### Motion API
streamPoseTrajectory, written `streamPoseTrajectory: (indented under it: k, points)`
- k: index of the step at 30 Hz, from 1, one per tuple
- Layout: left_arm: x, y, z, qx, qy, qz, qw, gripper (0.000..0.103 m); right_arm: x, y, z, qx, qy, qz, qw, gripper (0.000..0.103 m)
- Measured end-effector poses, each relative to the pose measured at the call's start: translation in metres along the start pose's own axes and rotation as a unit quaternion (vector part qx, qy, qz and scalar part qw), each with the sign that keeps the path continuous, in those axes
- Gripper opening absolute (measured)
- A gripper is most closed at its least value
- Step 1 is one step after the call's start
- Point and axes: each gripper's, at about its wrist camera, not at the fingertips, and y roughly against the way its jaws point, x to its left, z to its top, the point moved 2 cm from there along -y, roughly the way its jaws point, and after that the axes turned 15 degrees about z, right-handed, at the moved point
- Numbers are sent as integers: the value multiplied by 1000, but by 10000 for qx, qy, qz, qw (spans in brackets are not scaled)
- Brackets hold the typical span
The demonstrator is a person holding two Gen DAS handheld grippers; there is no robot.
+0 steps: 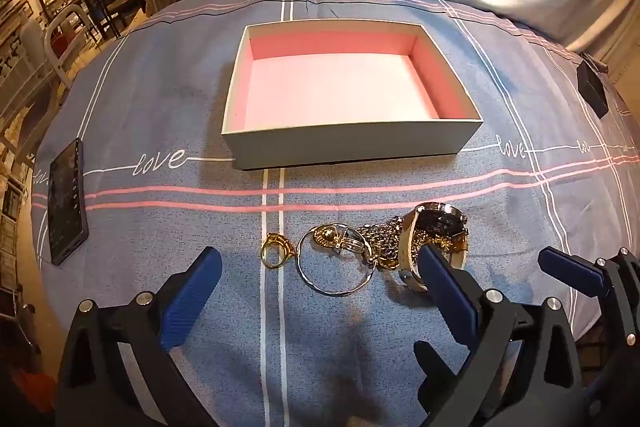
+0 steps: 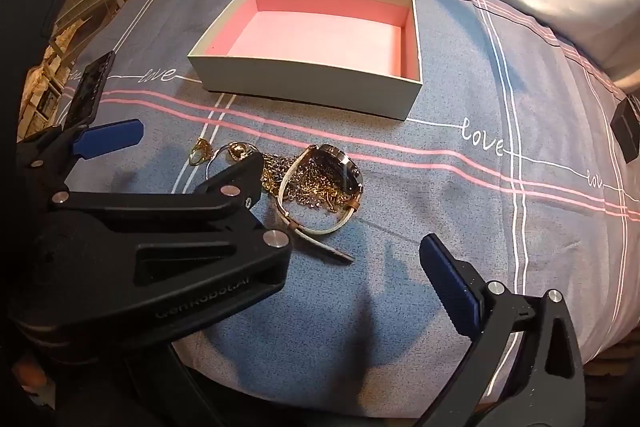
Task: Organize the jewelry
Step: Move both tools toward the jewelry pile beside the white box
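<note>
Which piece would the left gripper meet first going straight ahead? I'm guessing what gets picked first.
Probably the silver hoop, lying between the open left gripper fingers; depth is uncertain.

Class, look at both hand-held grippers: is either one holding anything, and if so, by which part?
Nothing is held. The left hand-held gripper and right hand-held gripper both stand open above the jewelry pile on the bedsheet.

left gripper (image 1: 316, 275) tilted steeply down, blue-padded jaws spread wide, nothing pinched, right gripper (image 2: 280, 263) just off to its right side, same steep downward tilt, jaws also wide apart and holding nothing
</note>
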Motion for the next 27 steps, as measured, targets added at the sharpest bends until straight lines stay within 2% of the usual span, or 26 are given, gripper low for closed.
streamPoseTrajectory:
  k: [5, 10, 13, 25, 27]
  points:
    - [5, -1, 0, -14, 152, 0, 9999, 97, 6, 1, -2, -30, 48, -15, 10000, 97]
    - [16, -11, -4, 333, 388, -15, 9987, 97, 4, 2, -3, -48, 32, -36, 10000, 97]
    - [17, -10, -4, 226, 275, 101, 9993, 97, 2, 2, -4, -50, 29, -101, 9999, 97]
    - [12, -10, -1, 186, 138, -125, 9997, 97, -5, 3, -8, -51, 7, -216, 9998, 97]
    - [11, -9, -2, 138, 95, -32, 9999, 97, -5, 3, -8, -50, 10, -224, 9997, 97]
